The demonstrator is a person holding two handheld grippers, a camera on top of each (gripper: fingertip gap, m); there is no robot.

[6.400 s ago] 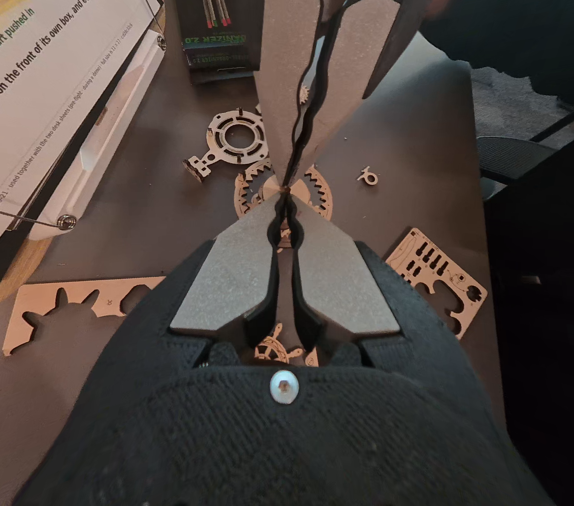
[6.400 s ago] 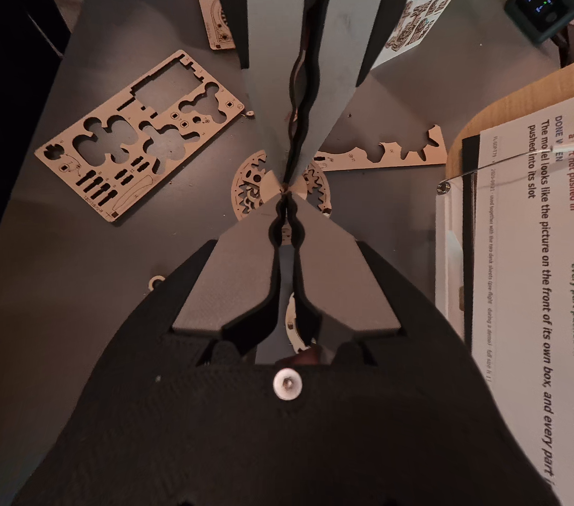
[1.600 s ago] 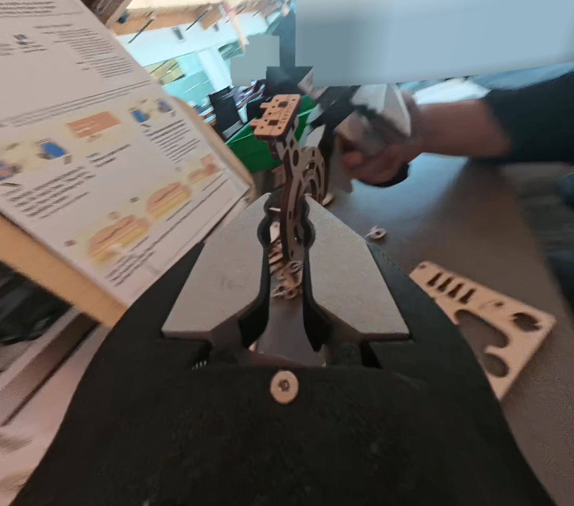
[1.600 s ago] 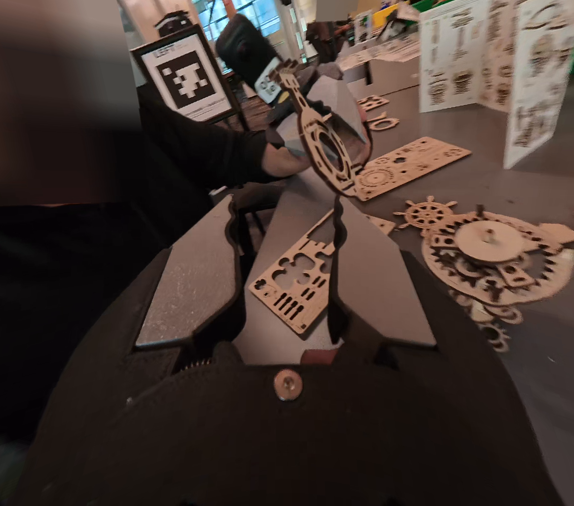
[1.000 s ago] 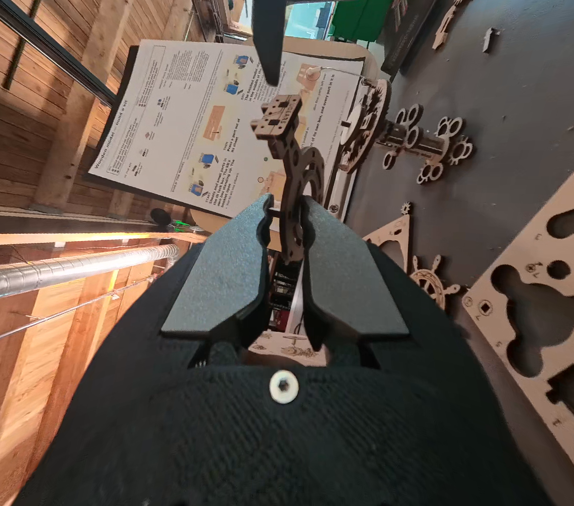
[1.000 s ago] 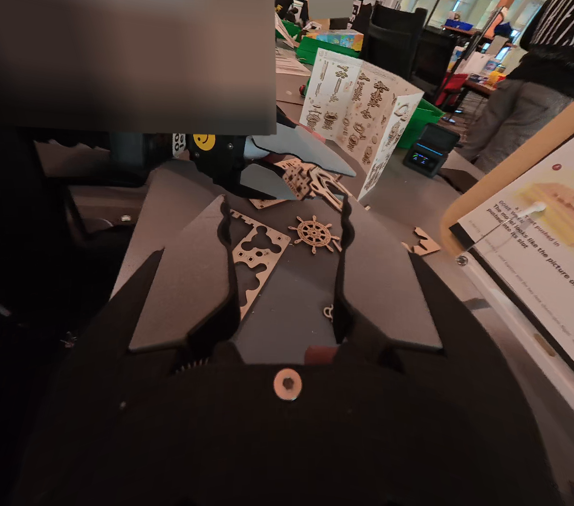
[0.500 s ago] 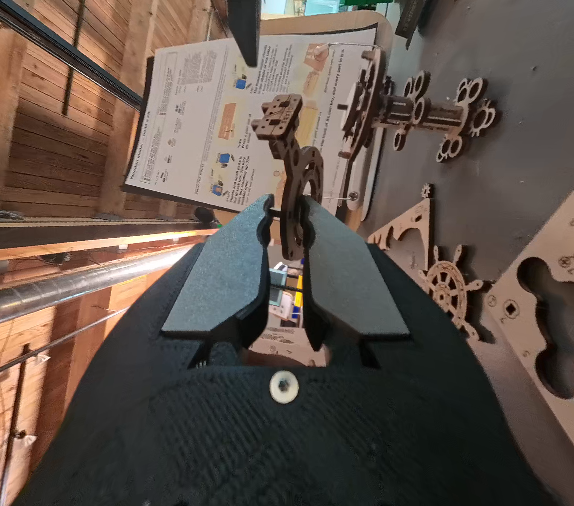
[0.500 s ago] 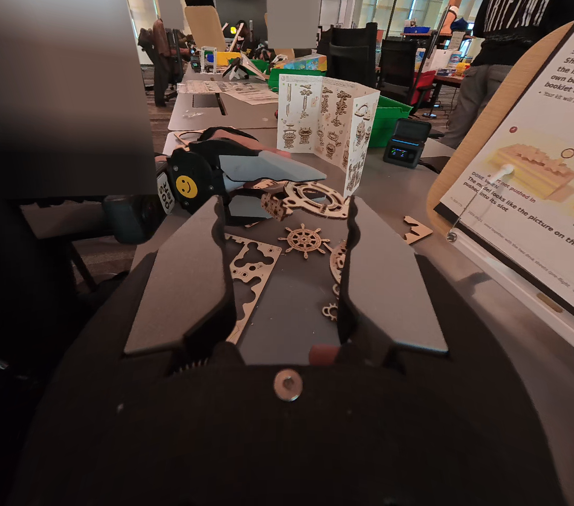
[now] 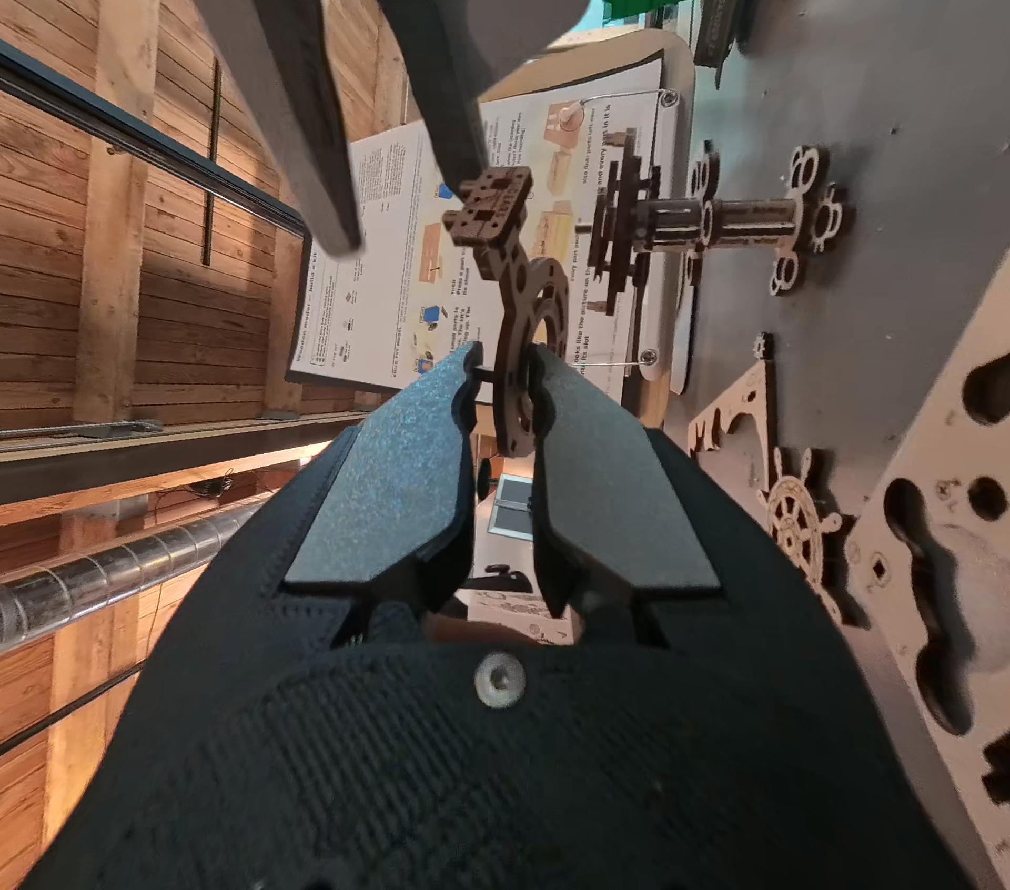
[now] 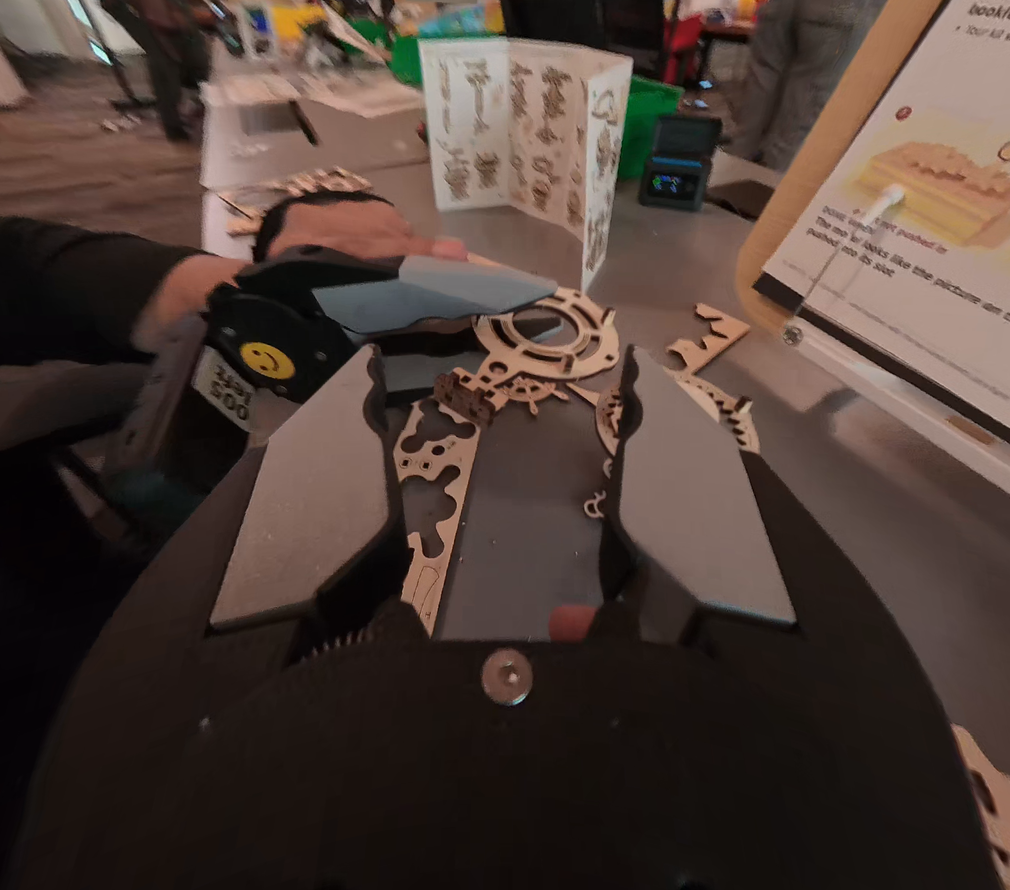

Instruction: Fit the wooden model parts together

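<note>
My left gripper is shut on a flat wooden ring part and holds it in the air, turned on its side. The part's arm ends in a small square block. My right gripper is open and empty. Its fingers reach in from above, and one tip is right at the block. In the right wrist view the ring part sticks out of the left gripper, with the block at the mouth of my open jaws. A built gear-and-shaft model stands on the table.
An instruction board on a stand is at the table's edge. A folded booklet and a small screen device stand farther back. A ship-wheel piece and cut-out wooden sheets lie on the grey table. Spacing between my two grippers at the tips: around 5 cm.
Both grippers were shut tip to tip over the gears; the left then lifted the ring part and rolled sideways. The right opened and has closed in on the part's block end.
</note>
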